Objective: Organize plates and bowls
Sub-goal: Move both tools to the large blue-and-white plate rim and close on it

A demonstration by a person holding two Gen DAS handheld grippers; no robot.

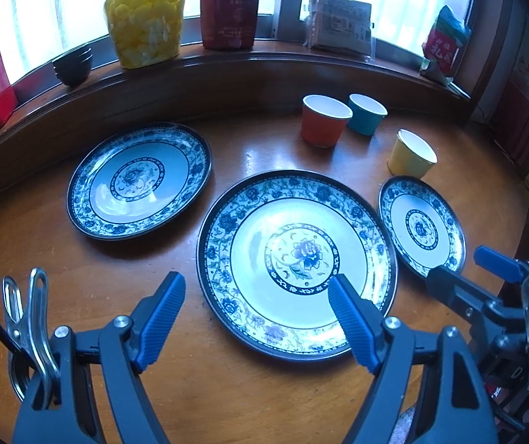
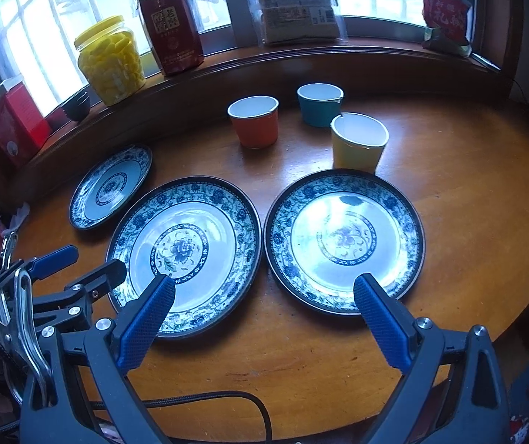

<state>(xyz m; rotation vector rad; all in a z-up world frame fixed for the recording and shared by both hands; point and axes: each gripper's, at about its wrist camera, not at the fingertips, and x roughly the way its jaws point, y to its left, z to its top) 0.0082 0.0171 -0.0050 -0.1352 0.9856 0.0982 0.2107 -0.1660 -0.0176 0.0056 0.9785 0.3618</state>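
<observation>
Three blue-and-white floral plates lie flat on the round wooden table (image 1: 190, 388). The large plate (image 1: 297, 264) (image 2: 184, 255) is in the middle, a medium plate (image 1: 139, 180) (image 2: 110, 187) at the left, a small plate (image 1: 421, 227) (image 2: 344, 240) at the right. Three small bowls stand behind them: orange (image 1: 324, 121) (image 2: 254, 122), teal (image 1: 366, 114) (image 2: 320, 105), yellow (image 1: 411, 153) (image 2: 358, 142). My left gripper (image 1: 257, 288) is open and empty above the large plate's near-left edge. My right gripper (image 2: 264, 292) is open and empty, hovering between the large and small plates.
On the wooden window sill (image 1: 227, 63) stand a jar of yellow pieces (image 1: 145, 14), a red box (image 1: 229, 3), a clear packet (image 1: 338, 22), a snack bag (image 1: 445, 44) and stacked dark bowls (image 1: 73, 64). The right gripper shows in the left wrist view (image 1: 464, 270).
</observation>
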